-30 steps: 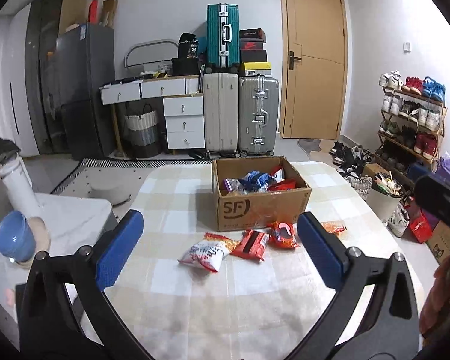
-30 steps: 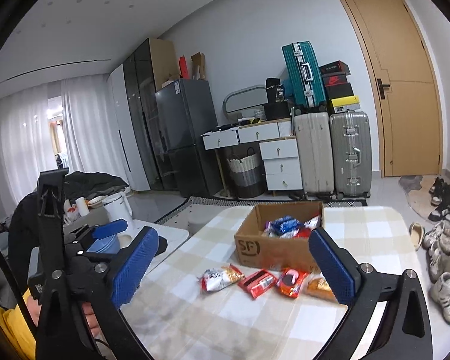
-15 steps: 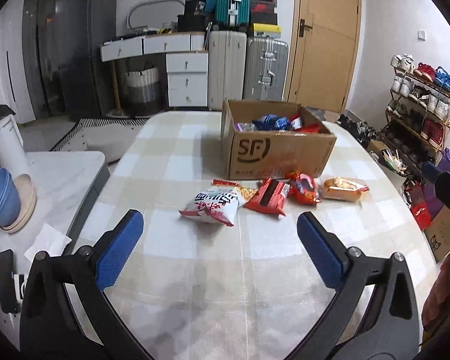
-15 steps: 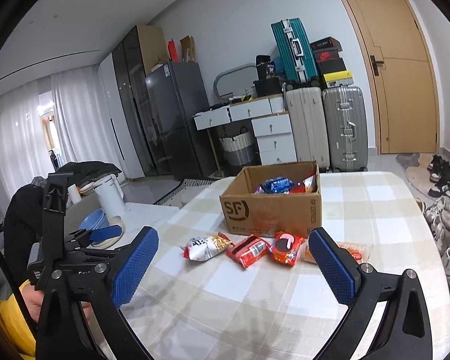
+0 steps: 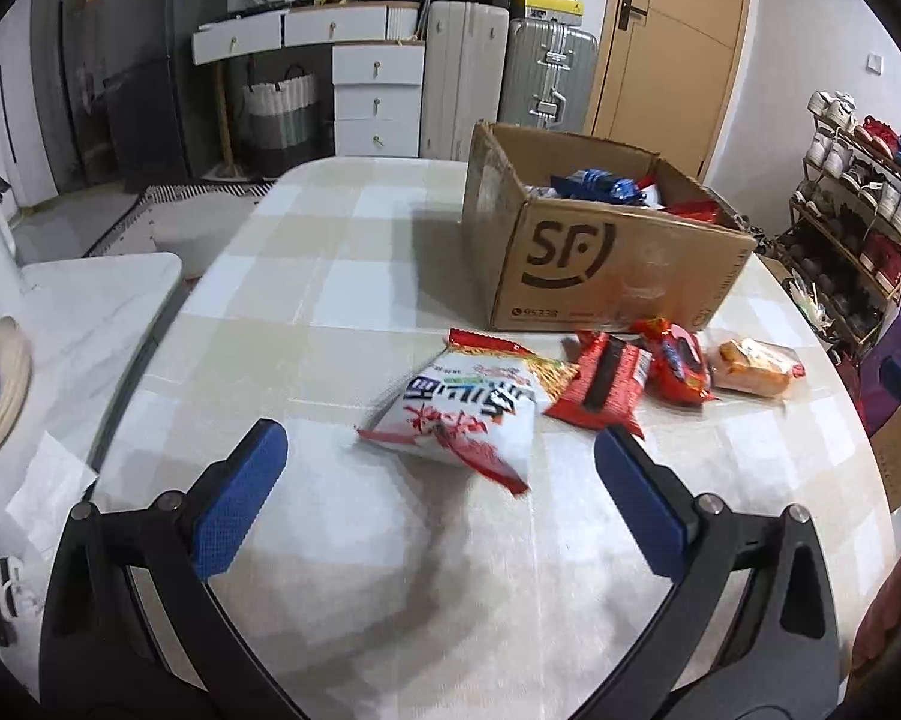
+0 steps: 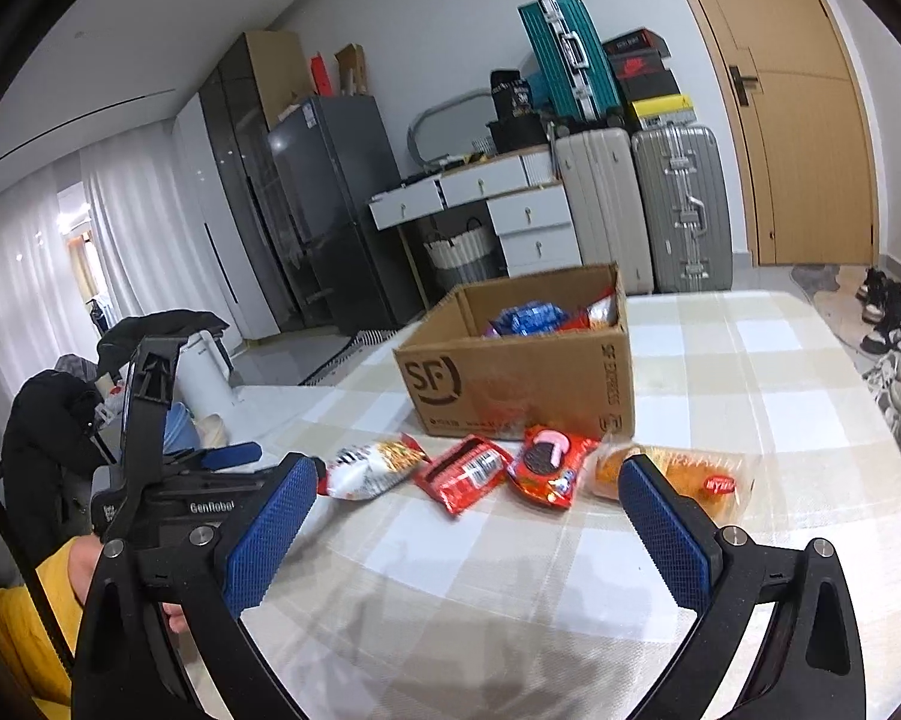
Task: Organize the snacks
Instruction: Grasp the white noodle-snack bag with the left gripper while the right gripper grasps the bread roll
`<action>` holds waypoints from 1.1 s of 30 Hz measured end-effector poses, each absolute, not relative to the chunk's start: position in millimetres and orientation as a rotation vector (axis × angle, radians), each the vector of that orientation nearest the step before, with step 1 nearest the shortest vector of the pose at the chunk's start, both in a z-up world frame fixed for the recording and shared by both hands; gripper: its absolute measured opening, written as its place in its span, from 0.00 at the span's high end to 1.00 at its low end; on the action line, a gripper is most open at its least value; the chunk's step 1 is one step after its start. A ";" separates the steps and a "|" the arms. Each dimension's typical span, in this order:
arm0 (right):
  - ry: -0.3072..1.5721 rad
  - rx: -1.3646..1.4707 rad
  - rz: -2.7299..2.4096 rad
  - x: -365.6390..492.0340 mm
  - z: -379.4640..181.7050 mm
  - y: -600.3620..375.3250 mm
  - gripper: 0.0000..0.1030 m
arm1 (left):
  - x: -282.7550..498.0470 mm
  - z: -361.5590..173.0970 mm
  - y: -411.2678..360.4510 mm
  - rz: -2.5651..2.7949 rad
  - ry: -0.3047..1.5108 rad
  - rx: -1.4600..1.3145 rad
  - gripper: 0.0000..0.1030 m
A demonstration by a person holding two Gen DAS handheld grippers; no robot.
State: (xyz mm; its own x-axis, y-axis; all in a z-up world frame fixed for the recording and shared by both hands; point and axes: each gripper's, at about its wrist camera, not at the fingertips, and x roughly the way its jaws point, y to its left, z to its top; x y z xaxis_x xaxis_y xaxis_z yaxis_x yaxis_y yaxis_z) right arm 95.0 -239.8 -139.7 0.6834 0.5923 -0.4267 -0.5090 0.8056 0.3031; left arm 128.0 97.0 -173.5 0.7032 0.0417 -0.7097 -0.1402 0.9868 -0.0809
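Both grippers have moved closer to the snacks: the wide-open, empty left gripper (image 5: 440, 467) now nears the white-and-red crinkled snack bag (image 5: 459, 414); the right gripper (image 6: 468, 498) is likewise spread, empty.

Ahead of the blue-padded tongs (image 5: 441, 468), the tablecloth (image 5: 342, 276) was beige-and-white checked, the box (image 5: 606, 276) brown, the nearest packet (image 5: 468, 414) white with red, the others (image 5: 606, 381) red and orange.
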 end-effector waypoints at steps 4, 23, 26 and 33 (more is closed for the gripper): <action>0.578 0.184 0.616 114.3 -157.3 -239.9 0.01 | 158.2 -187.3 105.0 0.077 0.810 -0.125 0.01; 0.696 0.236 0.581 160.5 -204.5 -247.1 0.01 | 209.1 -234.0 119.6 -0.049 0.842 -0.219 0.53; 0.705 0.231 0.528 163.8 -205.6 -252.9 0.01 | 206.9 -233.6 121.8 -0.040 0.836 -0.226 0.54; 0.740 0.135 0.372 193.6 -207.2 -261.6 0.01 | 181.2 -229.8 116.3 -0.038 0.842 -0.229 0.54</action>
State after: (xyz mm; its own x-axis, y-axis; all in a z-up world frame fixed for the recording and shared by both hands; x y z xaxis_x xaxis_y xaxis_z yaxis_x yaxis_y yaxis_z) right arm 193.6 -261.6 -207.2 0.6767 0.3764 -0.6328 -0.2824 0.9264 0.2491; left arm 181.2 116.3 -229.8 0.6672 -0.1241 -0.7345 -0.0566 0.9747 -0.2161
